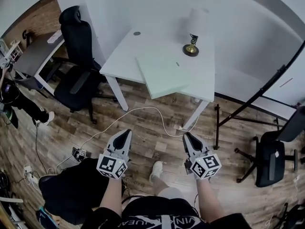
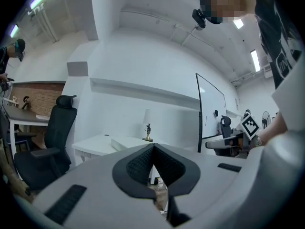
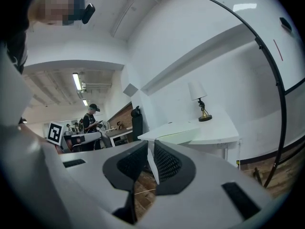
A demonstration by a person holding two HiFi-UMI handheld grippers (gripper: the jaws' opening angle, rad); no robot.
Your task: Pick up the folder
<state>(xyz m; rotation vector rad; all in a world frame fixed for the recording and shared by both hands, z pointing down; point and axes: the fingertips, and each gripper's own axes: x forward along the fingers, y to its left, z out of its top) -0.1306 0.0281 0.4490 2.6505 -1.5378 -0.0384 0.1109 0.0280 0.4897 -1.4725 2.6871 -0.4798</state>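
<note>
White table (image 1: 127, 56) holds pale folder (image 1: 164, 73), lamp (image 1: 194, 30); left claw (image 1: 126, 132), right claw (image 1: 188, 136) closed.

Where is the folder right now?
In the head view, the pale green folder lies on the white table, above centre, just left of and below the small lamp.

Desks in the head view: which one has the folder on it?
The white table in the middle, which also bears a lamp; the pale green folder lies at its front edge. The grey desk stands far left.
</note>
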